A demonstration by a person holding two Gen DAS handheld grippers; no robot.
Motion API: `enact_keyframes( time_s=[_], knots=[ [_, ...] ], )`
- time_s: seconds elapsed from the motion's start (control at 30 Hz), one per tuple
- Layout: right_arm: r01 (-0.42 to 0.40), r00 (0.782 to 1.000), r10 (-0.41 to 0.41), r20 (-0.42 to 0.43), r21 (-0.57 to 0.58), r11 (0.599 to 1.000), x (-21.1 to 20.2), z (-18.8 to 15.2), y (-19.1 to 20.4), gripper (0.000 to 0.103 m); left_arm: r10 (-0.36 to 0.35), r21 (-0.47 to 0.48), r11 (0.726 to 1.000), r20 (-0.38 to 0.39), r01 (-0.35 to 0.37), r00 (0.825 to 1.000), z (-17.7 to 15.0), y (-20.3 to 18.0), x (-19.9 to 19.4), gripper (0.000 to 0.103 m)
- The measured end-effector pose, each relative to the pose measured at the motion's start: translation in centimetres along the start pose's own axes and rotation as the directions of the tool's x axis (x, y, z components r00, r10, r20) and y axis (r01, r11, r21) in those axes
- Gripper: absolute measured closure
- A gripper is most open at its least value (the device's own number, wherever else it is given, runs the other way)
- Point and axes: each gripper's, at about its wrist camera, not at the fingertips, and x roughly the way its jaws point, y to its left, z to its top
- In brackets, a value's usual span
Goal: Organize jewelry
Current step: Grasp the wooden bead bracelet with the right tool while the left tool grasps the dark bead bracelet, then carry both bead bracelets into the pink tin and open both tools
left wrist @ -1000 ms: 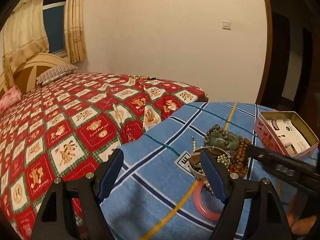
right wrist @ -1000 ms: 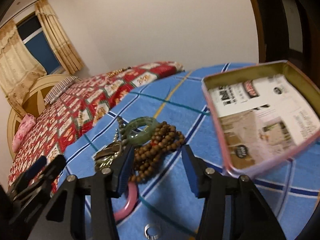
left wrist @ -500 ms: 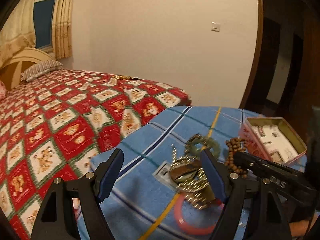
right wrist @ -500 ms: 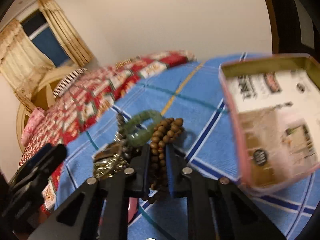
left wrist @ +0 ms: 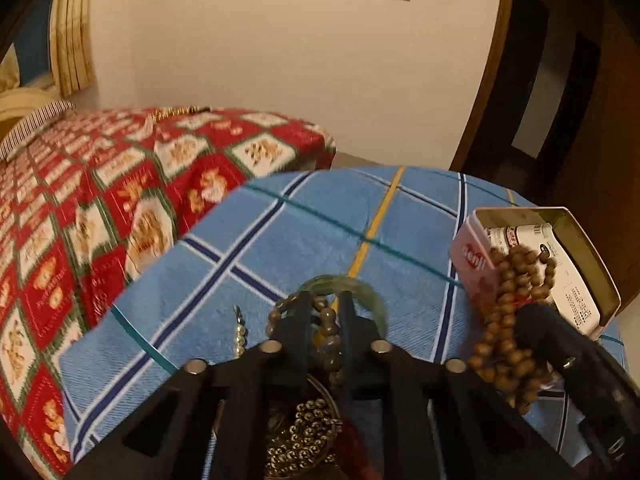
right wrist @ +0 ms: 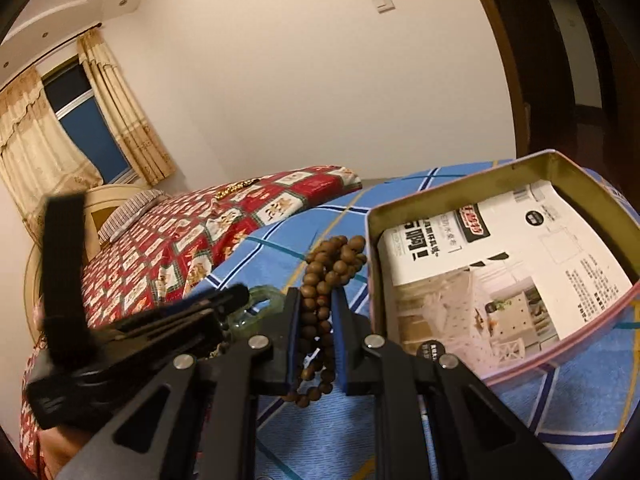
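Risk first: the right claw (right wrist: 316, 320) pinches a bundled strand of wooden beads (right wrist: 326, 276), with several loops hanging loose below the pads; in my judgement a loop could catch on the tin (right wrist: 460, 196) rim at the right of the frame, or slip from the pinch, because only part of the bundle is clamped. In the left wrist view the same beads (left wrist: 508, 308) hang against the tin's (left wrist: 474, 256) near wall at right, so a low carry may drag them on the wall rather than over it. Second risk: the left claw (left wrist: 324, 312) has just been closing, and its jaws now press together on a strand of dull round beads (left wrist: 330, 322) at frame centre, with the green bangle (left wrist: 360, 286) lying just beyond the tips. Gold chain (left wrist: 300, 436) and other pieces sit tangled under the claw at bottom centre; lifting may pull the whole heap, since the pieces overlap. Whether the bangle is caught too, I cannot tell; the view is blurred. Pose: the left claw points steeply down at the heap on the blue checked surface (left wrist: 280, 260). The right claw points down more shallowly, beads raised off the surface (right wrist: 320, 440), tin just to its right. The left claw (right wrist: 224, 304) shows at lower left of the right wrist view, close beside the right one. Tin holds only a printed card, no jewelry yet.
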Motion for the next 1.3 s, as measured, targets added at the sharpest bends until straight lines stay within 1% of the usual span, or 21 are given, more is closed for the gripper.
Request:
enact_keyframes(
  time_s=[0.03,0.07,0.1,0.17,0.2,0.27,0.37,0.43,0.53,0.67,0.73,0.8,0.97,1.13,1.2,1.23,1.3],
  knots=[
    [-0.002,1.000,0.002,0.002,0.004,1.000,0.0,0.1,-0.1,0.085,-0.028,-0.012,1.000,0.009,0.029,1.000,-0.3,0.4,-0.3,0.093],
    [0.000,1.000,0.000,0.003,0.006,1.000,0.0,0.1,-0.1,0.085,-0.042,-0.017,0.999,0.023,0.042,0.999,-0.3,0.5,-0.6,0.094],
    [0.000,1.000,0.000,0.003,0.008,1.000,0.1,0.2,-0.1,0.085,-0.060,-0.030,0.998,0.047,0.062,0.997,-0.4,0.9,-1.3,0.094],
    [-0.005,1.000,0.005,0.004,0.016,1.000,0.0,0.2,-0.3,0.085,-0.106,-0.059,0.992,0.112,0.113,0.988,-0.4,1.5,-3.3,0.096],
    [-0.009,1.000,0.009,0.006,0.021,1.000,-0.1,0.2,-0.3,0.085,-0.130,-0.075,0.987,0.148,0.143,0.980,-0.5,2.0,-4.7,0.096],
    [-0.015,1.000,0.015,0.016,0.026,1.000,-0.7,0.2,-0.4,0.085,-0.142,-0.078,0.984,0.193,0.159,0.971,-0.2,2.1,-6.1,0.096],
    [-0.023,0.999,0.022,0.035,0.022,0.999,-1.2,0.3,-0.2,0.085,-0.169,-0.079,0.977,0.279,0.198,0.945,-0.3,2.4,-9.1,0.096],
    [-0.024,0.999,0.023,0.049,0.021,0.999,-1.6,0.2,-0.2,0.085,-0.177,-0.074,0.974,0.323,0.212,0.930,-0.2,2.5,-10.7,0.096],
    [-0.035,0.997,0.033,0.066,0.027,0.999,-2.0,0.3,-0.2,0.085,-0.187,-0.068,0.972,0.368,0.227,0.911,0.0,2.5,-12.6,0.096],
    [-0.050,0.995,0.047,0.083,0.035,0.998,-2.4,0.6,-0.2,0.085,-0.211,-0.061,0.965,0.393,0.255,0.895,0.2,2.3,-14.2,0.096],
    [-0.061,0.994,0.057,0.093,0.042,0.997,-2.7,0.7,-0.3,0.085,-0.218,-0.043,0.966,0.401,0.256,0.890,0.2,1.9,-14.8,0.096],
    [-0.063,0.993,0.059,0.104,0.039,0.997,-2.9,1.0,-0.4,0.085,-0.216,-0.022,0.969,0.404,0.246,0.889,0.1,1.1,-15.2,0.096],
    [-0.031,0.987,0.028,0.160,0.019,0.999,-4.5,1.9,-1.3,0.085,-0.256,0.044,0.965,0.378,0.259,0.890,-0.5,-2.0,-14.5,0.096],
    [0.038,0.977,-0.046,0.207,0.045,0.998,-6.3,2.7,-4.4,0.085,-0.312,0.122,0.950,0.349,0.288,0.884,-0.6,-6.4,-12.7,0.096],
    [0.081,0.973,-0.087,0.212,0.038,0.996,-6.9,2.7,-5.8,0.085,-0.327,0.152,0.944,0.343,0.291,0.881,-0.6,-8.1,-12.0,0.096],
    [0.115,0.970,-0.119,0.211,0.029,0.993,-7.1,2.6,-6.6,0.085,-0.339,0.166,0.940,0.335,0.299,0.879,-0.5,-9.0,-11.2,0.095],
    [0.148,0.967,-0.151,0.204,0.028,0.989,-7.4,2.6,-8.0,0.085,-0.353,0.176,0.934,0.319,0.311,0.880,-0.5,-10.3,-10.3,0.095]
  ],
)
